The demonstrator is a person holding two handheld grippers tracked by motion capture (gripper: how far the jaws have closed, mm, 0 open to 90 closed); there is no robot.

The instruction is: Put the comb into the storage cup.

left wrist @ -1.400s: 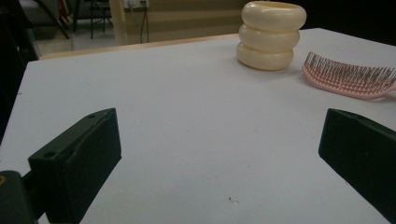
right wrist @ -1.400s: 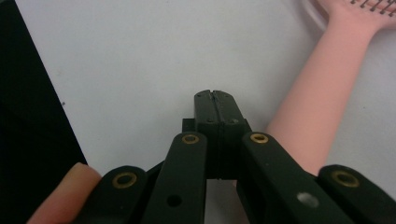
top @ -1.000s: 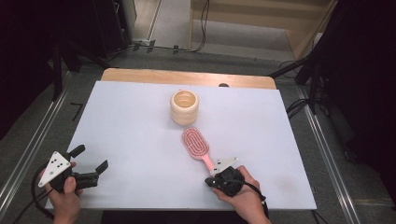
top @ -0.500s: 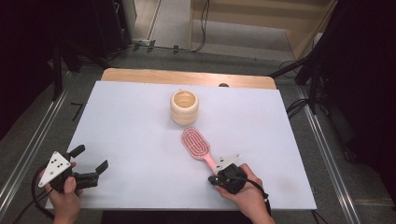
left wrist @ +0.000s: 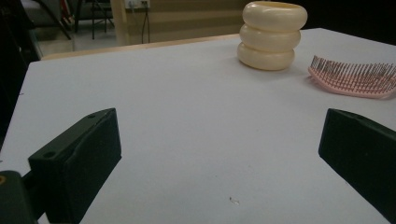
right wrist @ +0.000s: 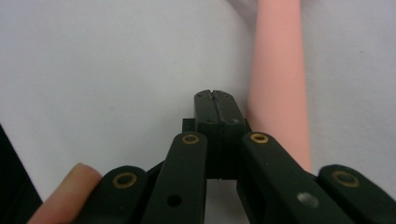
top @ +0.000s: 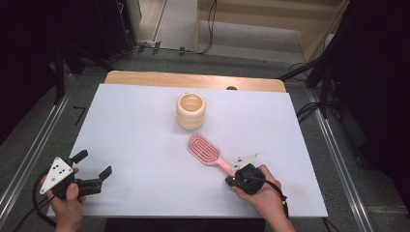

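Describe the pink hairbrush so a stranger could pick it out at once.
Start at the white table. Near its middle stands a cream ribbed cup; just in front of it, toward the right gripper, lies the hairbrush. It is the one pink thing, flat, bristles up.

Pink hairbrush (top: 205, 150) lies flat on the white bench (top: 135, 121), bristles up, oval head toward the cream ribbed cup (top: 191, 111), handle apparently beside the right tongs (top: 231, 181).

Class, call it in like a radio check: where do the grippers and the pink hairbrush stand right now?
Left gripper open, idle over bare table. Right gripper shut, empty, jaws beside pink hairbrush handle, not around it. Cream ringed cup stands beyond, clear of the brush.
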